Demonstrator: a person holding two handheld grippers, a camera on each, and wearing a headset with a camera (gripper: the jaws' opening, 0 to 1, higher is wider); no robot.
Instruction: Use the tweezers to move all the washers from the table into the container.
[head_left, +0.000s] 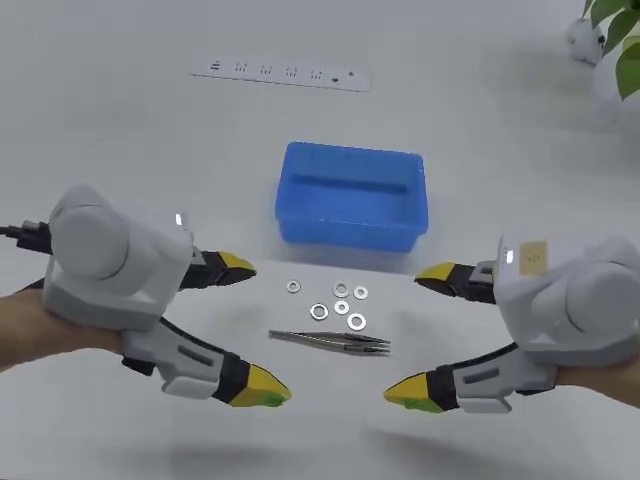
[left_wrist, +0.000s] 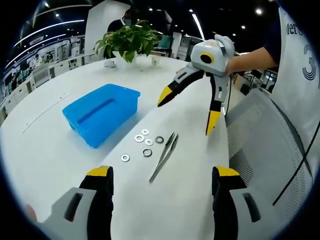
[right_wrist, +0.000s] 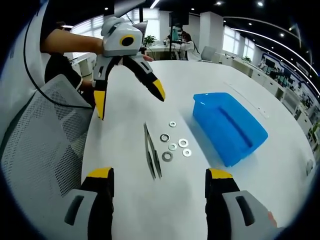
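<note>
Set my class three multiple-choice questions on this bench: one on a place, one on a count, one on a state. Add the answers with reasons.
1. Where do the tweezers lie?
A. Inside the container.
B. On the table, nearer the person than the washers.
C. On top of the washers.

2. How many washers are on the table?
A. Three.
B. Nine.
C. Six.

3. How are the left tool and right tool?
A. Both open, empty.
B. Both shut on washers.
C. One holds the tweezers.

Answers:
1 B, they lie flat below the washers in the head view.
2 C, six rings lie there.
3 A, each tool's jaws stand apart with nothing between.
</note>
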